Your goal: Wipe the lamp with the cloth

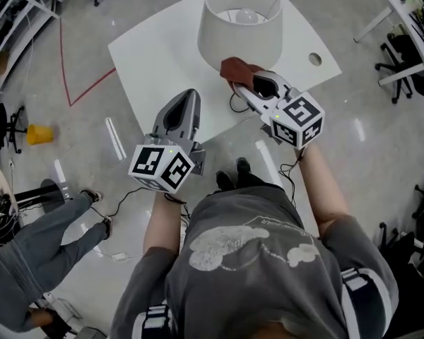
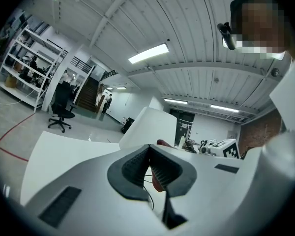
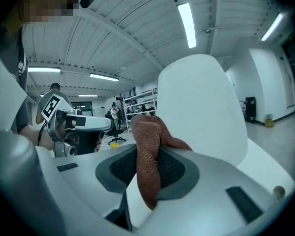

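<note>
Lamp (image 1: pixel 239 27) and table (image 1: pixel 152 62) are filling the upper middle of our head view. The white table is sitting at an angle on the grey floor (image 1: pixel 71 154), and the lamp is standing on its far part, with its pale drum shade (image 1: pixel 230 41) opening towards us and the bulb (image 1: pixel 247 16) showing inside. At the lower left, another person (image 1: pixel 42 253) in grey trousers is standing on the floor, well apart from the table. We are holding the left gripper (image 1: pixel 186 94) over the near edge of the table, apart from the lamp. Its jaws are meeting at the tips with nothing caught between them. We are holding the right gripper (image 1: pixel 244 83) up at the near lower edge of the shade, and its jaws are clamping a rust-brown cloth (image 1: pixel 234 69). The cloth is bunching out past the tips and lying right against the shade's bottom edge. From the right gripper view, one fold is hanging down between the ribbed pads while the rest is rising in front of the shade, and we cannot tell how firmly it is pressing. A thin black cable (image 1: pixel 235 106) is curling on the table just below the right gripper. Near the right corner of the table a small round hole (image 1: pixel 315 58) is showing, and far to the left a small yellow object (image 1: pixel 39 134) is lying on the floor.
</note>
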Demonstrator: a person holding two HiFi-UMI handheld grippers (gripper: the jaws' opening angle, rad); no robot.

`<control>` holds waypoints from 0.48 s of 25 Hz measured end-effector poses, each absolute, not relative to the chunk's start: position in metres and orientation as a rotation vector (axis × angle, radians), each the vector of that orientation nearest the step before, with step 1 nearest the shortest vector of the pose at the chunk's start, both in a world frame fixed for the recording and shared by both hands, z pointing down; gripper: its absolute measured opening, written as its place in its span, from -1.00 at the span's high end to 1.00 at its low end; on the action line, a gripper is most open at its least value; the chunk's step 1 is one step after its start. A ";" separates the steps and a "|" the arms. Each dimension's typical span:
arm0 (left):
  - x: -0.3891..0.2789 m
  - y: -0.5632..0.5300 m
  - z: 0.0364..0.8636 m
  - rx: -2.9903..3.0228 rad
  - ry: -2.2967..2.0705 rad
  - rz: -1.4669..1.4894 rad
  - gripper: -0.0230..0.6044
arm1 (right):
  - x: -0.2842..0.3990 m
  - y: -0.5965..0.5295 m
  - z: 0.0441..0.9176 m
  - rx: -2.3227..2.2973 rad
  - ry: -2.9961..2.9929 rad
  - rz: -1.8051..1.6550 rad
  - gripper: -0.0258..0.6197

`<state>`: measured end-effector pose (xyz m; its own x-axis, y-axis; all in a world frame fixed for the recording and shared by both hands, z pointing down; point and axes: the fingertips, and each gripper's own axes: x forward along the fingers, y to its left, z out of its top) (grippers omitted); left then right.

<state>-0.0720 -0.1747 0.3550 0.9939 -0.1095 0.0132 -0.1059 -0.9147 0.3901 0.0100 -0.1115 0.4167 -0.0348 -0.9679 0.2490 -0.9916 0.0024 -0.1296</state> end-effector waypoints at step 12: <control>-0.054 -0.195 0.362 2.746 -0.190 0.015 0.90 | 0.004 -0.115 0.442 2.088 -2.168 0.557 0.62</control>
